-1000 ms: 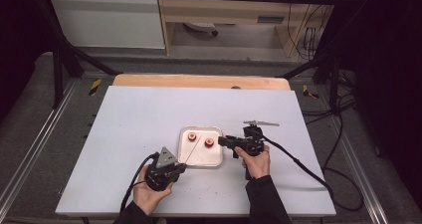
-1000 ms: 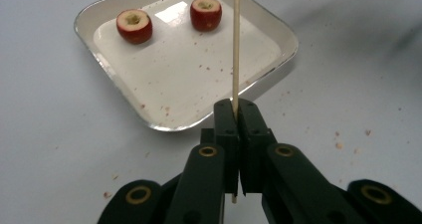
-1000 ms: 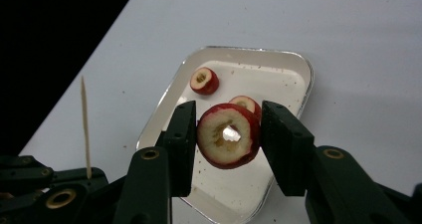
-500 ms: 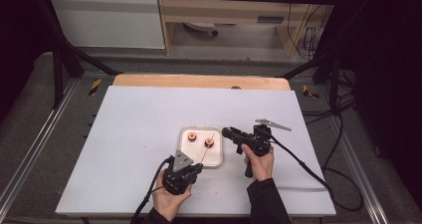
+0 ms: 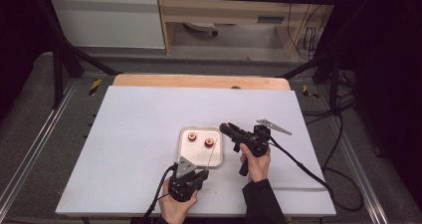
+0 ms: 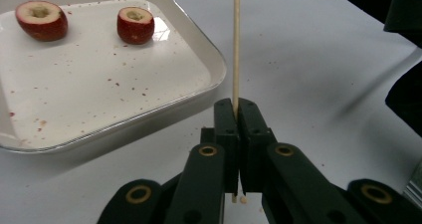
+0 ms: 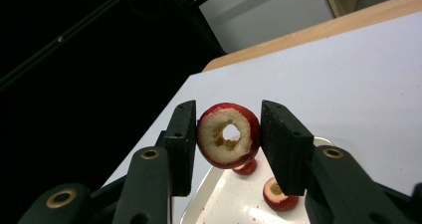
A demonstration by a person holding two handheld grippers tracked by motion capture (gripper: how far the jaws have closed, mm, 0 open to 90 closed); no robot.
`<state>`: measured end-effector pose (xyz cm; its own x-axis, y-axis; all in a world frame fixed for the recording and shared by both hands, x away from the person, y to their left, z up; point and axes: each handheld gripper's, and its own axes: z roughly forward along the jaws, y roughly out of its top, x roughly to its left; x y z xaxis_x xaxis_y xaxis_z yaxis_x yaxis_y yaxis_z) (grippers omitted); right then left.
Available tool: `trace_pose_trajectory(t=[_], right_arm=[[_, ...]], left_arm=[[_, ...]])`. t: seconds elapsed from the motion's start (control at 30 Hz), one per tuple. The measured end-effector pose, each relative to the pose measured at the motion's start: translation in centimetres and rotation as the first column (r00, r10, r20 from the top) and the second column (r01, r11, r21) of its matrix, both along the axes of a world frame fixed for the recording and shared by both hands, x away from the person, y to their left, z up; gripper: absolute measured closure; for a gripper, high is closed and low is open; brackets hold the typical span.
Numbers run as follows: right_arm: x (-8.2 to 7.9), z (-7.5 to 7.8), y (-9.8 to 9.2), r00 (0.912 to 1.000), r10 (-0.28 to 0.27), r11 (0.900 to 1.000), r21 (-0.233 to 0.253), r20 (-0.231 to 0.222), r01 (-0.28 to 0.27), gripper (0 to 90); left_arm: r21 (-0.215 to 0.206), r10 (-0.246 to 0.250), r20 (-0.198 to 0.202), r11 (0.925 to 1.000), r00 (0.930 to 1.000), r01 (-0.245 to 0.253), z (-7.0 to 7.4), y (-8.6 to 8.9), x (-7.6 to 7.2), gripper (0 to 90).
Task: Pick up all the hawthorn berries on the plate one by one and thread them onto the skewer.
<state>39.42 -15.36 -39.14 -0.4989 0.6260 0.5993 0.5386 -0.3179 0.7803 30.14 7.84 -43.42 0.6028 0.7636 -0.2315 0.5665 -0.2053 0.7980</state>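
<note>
Your left gripper [image 5: 200, 174] now swung in at tray's [image 5: 219, 159] 6 o'clock, clamped on skewer [image 6: 236, 45]; right gripper [image 7: 228, 137] clamps cored fruit [image 7: 228, 135], lifted clear: threading next

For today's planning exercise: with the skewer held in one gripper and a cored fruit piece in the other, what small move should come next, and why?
Probably bring the right gripper toward the skewer, lining up the hole in the fruit piece with its tip; the left gripper holds it upright and ready.
</note>
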Motion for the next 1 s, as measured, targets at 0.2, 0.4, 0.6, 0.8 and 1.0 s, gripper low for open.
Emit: trace_pose_trajectory(t=[0.2, 0.4, 0.6, 0.8, 1.0], right_arm=[[-0.16, -0.29, 0.33, 0.9999, 0.004, 1.000, 0.013, 0.013, -0.004, 59.9], [-0.34, -0.34, 0.38, 0.9995, 0.017, 1.000, 0.008, 0.026, -0.017, 59.9], [-0.60, -0.41, 0.41, 0.9982, 0.040, 0.999, -0.004, 0.044, -0.040, 59.9], [-0.79, -0.45, 0.46, 0.9972, 0.051, 0.999, -0.011, 0.054, -0.050, 59.9], [-0.79, -0.50, 0.47, 0.9968, 0.055, 0.998, -0.017, 0.058, -0.054, 59.9]], left_arm=[[-0.039, -0.005, -0.027, 0.9992, 0.9996, 0.004, -0.45, -0.82, 0.12, 88.3], [-0.054, -0.012, -0.050, 0.9985, 0.9987, 0.009, -0.61, -1.03, 0.40, 88.3], [-0.073, -0.009, -0.068, 0.9973, 0.9977, 0.004, -0.63, -1.01, 0.58, 88.3], [-0.085, -0.005, -0.073, 0.9964, 0.9973, -0.001, -0.59, -0.88, 0.63, 88.4], [-0.083, -0.007, -0.064, 0.9966, 0.9979, 0.002, -0.59, -0.80, 0.70, 88.4]])
